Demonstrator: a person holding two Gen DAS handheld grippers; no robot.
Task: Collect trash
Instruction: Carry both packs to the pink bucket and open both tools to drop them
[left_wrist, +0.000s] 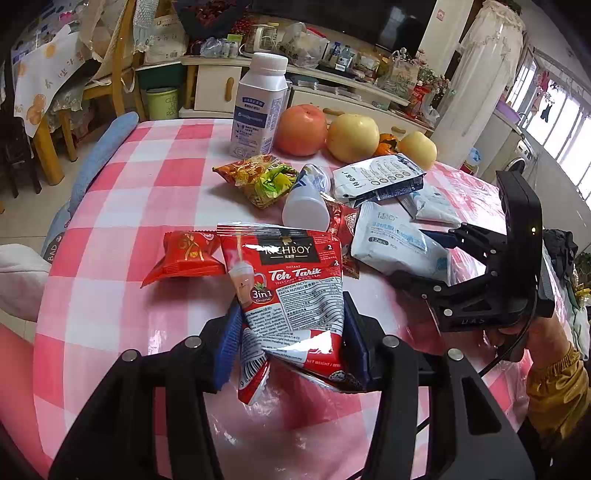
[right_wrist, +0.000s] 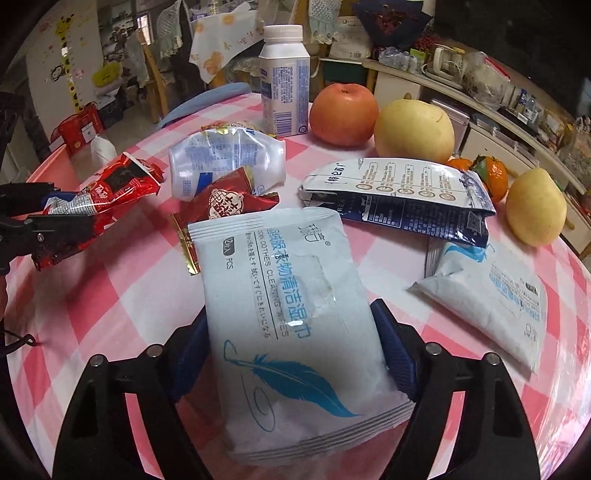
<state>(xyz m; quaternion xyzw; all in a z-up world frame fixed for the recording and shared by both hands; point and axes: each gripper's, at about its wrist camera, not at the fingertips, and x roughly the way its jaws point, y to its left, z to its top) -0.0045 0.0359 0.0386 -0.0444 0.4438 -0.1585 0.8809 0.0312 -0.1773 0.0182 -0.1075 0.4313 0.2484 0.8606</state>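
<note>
My left gripper (left_wrist: 291, 343) is shut on a red Teh Tarik sachet (left_wrist: 291, 280), which also shows in the right wrist view (right_wrist: 99, 199). My right gripper (right_wrist: 295, 343) is shut on a white wet-wipes pack (right_wrist: 291, 325), also seen in the left wrist view (left_wrist: 399, 243). On the pink checked table (left_wrist: 122, 229) lie a red snack wrapper (left_wrist: 184, 254), a crumpled noodle wrapper (left_wrist: 258, 177), a crushed white bottle (right_wrist: 225, 158), a dark red wrapper (right_wrist: 221, 203), a blue-white pouch (right_wrist: 399, 195) and a second wipes pack (right_wrist: 487, 295).
An upright milk bottle (left_wrist: 260, 107), a red apple (left_wrist: 301, 129), two yellow pears (right_wrist: 413, 129) (right_wrist: 535, 206) and small oranges (right_wrist: 491, 173) stand at the table's far side. Chairs and cluttered cabinets lie beyond the table.
</note>
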